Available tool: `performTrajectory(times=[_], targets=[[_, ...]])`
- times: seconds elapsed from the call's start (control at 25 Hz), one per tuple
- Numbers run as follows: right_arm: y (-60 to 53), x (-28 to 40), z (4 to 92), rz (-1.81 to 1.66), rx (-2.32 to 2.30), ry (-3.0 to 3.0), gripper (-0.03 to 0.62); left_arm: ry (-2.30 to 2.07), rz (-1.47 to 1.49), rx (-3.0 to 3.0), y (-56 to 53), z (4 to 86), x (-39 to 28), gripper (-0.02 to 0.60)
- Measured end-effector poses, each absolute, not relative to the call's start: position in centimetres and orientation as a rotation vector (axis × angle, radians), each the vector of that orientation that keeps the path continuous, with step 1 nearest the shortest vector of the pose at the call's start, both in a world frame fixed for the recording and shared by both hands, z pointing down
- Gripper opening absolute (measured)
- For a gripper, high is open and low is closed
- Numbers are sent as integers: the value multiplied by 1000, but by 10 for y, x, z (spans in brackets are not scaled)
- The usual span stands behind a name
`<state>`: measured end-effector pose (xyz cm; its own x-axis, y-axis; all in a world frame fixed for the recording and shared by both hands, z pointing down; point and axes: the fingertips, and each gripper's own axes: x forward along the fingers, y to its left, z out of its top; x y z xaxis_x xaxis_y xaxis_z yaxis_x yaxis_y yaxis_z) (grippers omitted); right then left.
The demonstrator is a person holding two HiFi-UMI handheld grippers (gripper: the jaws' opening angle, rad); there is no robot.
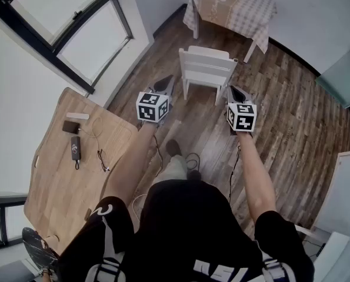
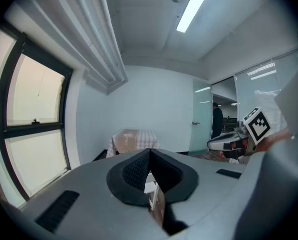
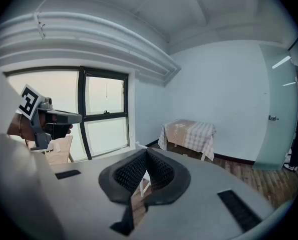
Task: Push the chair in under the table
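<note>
The left gripper [image 1: 165, 84] and right gripper [image 1: 234, 93], jaws pressed together and empty, hover just beside the white chair [image 1: 205, 65], which stands apart from the cloth-covered counter [image 1: 233, 7].

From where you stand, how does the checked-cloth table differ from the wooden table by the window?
The checked-cloth table is draped down its sides; the wooden table shows uncovered wood. The wooden table carries a dark device and cables; the checked-cloth table shows none. The checked-cloth table stands beyond the white chair; the wooden table is at the person's left. Both look roughly rectangular.
</note>
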<state>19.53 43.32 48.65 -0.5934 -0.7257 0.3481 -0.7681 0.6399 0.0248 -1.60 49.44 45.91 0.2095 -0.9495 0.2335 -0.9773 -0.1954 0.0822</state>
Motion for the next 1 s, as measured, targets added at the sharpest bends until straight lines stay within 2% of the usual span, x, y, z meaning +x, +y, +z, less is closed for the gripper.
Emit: performTrajectory(times=[1.0], targets=[[294, 122, 504, 192, 1236, -2439, 14, -1764, 170, 2247, 348, 499, -102, 26]])
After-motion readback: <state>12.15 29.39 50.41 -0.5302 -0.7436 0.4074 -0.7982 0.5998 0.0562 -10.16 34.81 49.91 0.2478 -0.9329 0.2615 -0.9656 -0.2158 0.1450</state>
